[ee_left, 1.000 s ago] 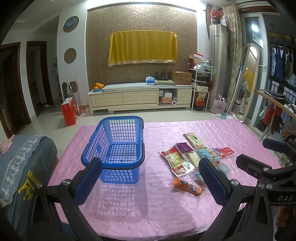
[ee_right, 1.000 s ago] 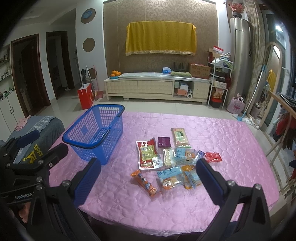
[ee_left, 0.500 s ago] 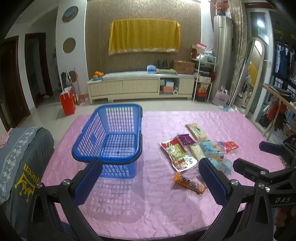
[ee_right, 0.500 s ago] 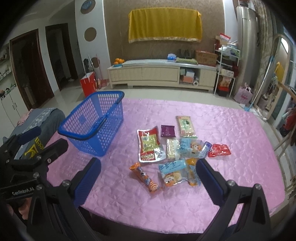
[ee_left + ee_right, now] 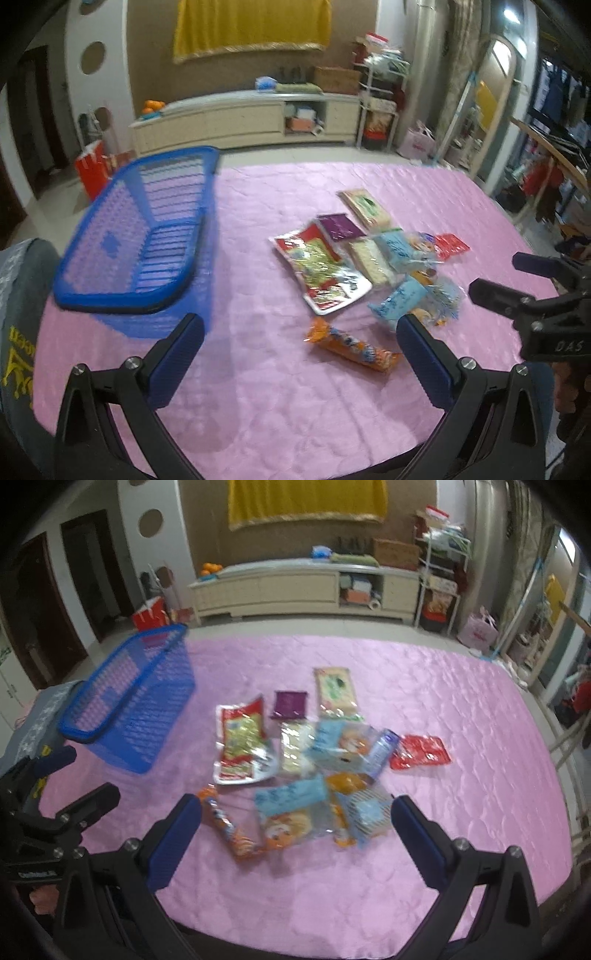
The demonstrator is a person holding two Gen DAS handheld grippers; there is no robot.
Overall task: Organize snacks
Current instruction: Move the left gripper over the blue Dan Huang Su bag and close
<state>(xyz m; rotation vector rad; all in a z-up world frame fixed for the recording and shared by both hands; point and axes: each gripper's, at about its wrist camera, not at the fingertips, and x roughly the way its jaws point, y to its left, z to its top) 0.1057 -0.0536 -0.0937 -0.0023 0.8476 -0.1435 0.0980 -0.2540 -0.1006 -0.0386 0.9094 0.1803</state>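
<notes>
Snack packets are lying in a loose cluster on the pink quilted table (image 5: 461, 701), with the orange packet (image 5: 351, 347) nearest the front edge and the red packet (image 5: 421, 753) at the far right. Well apart to the left, the blue basket (image 5: 129, 236) is standing empty. Left gripper (image 5: 301, 339) and right gripper (image 5: 295, 818) are both hovering with jaws spread wide, holding nothing.

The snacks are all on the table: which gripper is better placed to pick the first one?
Probably the right gripper. It is open, and the snacks lie directly between its fingers. The left gripper is also open, but only the orange packet lies ahead of it; the basket is nearer to it.
</notes>
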